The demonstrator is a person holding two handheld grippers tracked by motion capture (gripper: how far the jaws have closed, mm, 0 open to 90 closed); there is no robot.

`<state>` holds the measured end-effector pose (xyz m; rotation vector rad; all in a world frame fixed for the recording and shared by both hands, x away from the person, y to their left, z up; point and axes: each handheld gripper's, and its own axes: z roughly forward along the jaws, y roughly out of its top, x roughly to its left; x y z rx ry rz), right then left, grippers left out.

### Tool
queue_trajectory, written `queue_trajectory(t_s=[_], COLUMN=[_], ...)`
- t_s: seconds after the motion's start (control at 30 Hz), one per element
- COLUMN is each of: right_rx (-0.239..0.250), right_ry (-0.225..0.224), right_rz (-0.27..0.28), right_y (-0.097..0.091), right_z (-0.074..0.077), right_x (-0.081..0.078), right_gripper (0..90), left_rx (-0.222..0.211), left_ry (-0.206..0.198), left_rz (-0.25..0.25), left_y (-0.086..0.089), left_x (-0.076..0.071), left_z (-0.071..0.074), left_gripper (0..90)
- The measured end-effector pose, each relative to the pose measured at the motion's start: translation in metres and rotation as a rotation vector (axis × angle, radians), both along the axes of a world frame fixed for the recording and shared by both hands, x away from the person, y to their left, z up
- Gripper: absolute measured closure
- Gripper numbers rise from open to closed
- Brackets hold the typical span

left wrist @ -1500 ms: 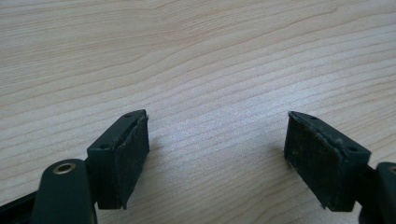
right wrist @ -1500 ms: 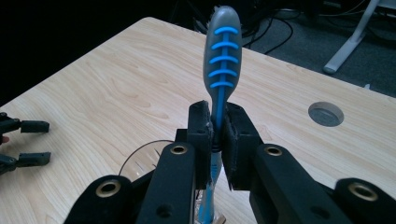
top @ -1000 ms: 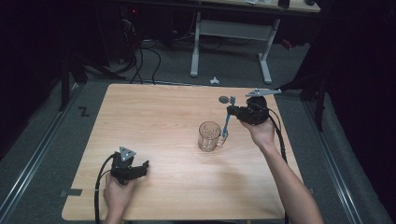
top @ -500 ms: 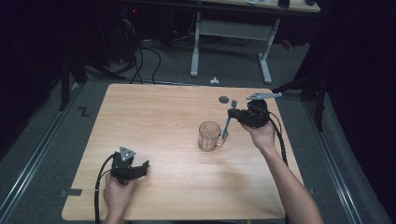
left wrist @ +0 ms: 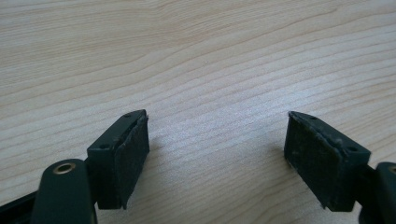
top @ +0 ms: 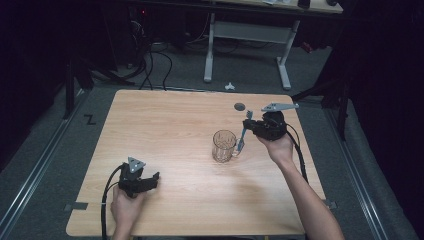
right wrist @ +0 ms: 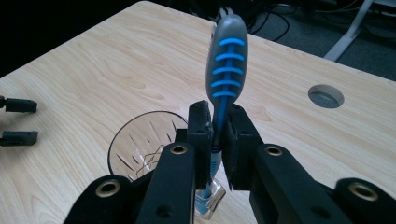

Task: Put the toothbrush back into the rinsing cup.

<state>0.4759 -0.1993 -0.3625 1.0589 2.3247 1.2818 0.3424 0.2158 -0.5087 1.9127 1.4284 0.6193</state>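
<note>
R gripper point(top: 251, 131) is out over the right side of the table point(top: 165, 130), jaws pinched tight on a toothbrush point(top: 243, 133). In the right gripper view the pads grip the thin neck of the toothbrush point(right wrist: 226, 70), w/ the fat grey handle and its blue rubber ribs sticking up past the jaws and the brush end pointing down. From the high view the brush hangs steep, lower end just right of the glass mug point(top: 223, 145), beside its handle; can't tell if the tip touches wood or mug.

Handling, as I'd judge it: toothbrush is light, stiff plastic, tho the neck prob flexes a bit. Smooth plastic at the neck = slippery, could swivel in the pads if it knocks the rim. The ribbed part higher up would be a surer place to hold, more grip and more width. The current hold is narrow but looks centred between the pads, so ok for a short lift.

Glass mug point(right wrist: 140, 149) is the fragile one: cut-pattern clear glass, empty, upright, prob heavy enough to stay put but it'd tip if the brush levers on the rim. Best to come in from above, not sideways.

L gripper point(top: 152, 178) sits low at the near left, well apart from all this. Left gripper view: jaws spread wide w/ bare wood between, nothing held. There's a round hole point(top: 239, 106) in the table at far right, beyond the mug.
</note>
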Motion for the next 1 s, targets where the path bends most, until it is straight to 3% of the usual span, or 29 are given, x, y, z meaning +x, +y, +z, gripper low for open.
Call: queue_trajectory(t_s=[0.3, 0.47, 1.0], right_rx=[0.001, -0.017, 0.005], right_ry=[-0.002, -0.027, -0.045], right_rz=[-0.004, -0.003, -0.012], right_y=[0.001, 0.002, 0.001], right_z=[-0.008, -0.013, -0.023], right_x=[-0.002, -0.006, -0.010], right_gripper=[82.4, 82.4, 82.5], left_rx=[0.000, 0.000, 0.000], left_ry=[0.000, 0.000, 0.000], left_rz=[0.000, 0.000, 0.000], left_y=[0.000, 0.000, 0.000], left_x=[0.000, 0.000, 0.000], left_z=[0.000, 0.000, 0.000], left_gripper=[22.8, 22.8, 22.8])
